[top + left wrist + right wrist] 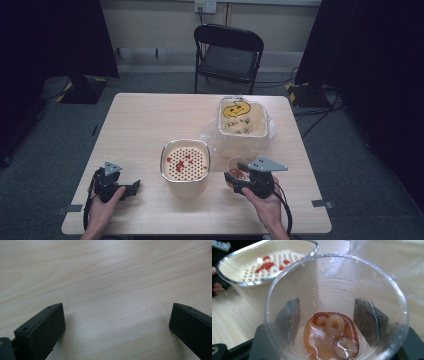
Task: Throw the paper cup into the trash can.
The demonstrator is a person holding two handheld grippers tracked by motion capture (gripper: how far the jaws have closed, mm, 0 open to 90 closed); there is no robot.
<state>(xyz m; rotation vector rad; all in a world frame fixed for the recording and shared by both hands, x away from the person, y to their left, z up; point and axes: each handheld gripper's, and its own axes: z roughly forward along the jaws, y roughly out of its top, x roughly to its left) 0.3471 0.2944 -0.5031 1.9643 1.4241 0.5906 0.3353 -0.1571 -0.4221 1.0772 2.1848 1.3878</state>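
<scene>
1. Your left gripper point(131, 189) rests on the wooden table point(145, 125) at its near left, jaws spread wide with only bare tabletop between them.
2. Just right of it stands the strainer tub point(185, 161), a few red bits lying on its perforated insert.
3. Your right gripper point(235, 184) pinches the clear plastic cup point(337, 307) by its sides; brownish liquid and pale round fruit sit in its bottom.
4. Behind the cup stands the bag-lined bin point(243, 122), toward the far right.
</scene>
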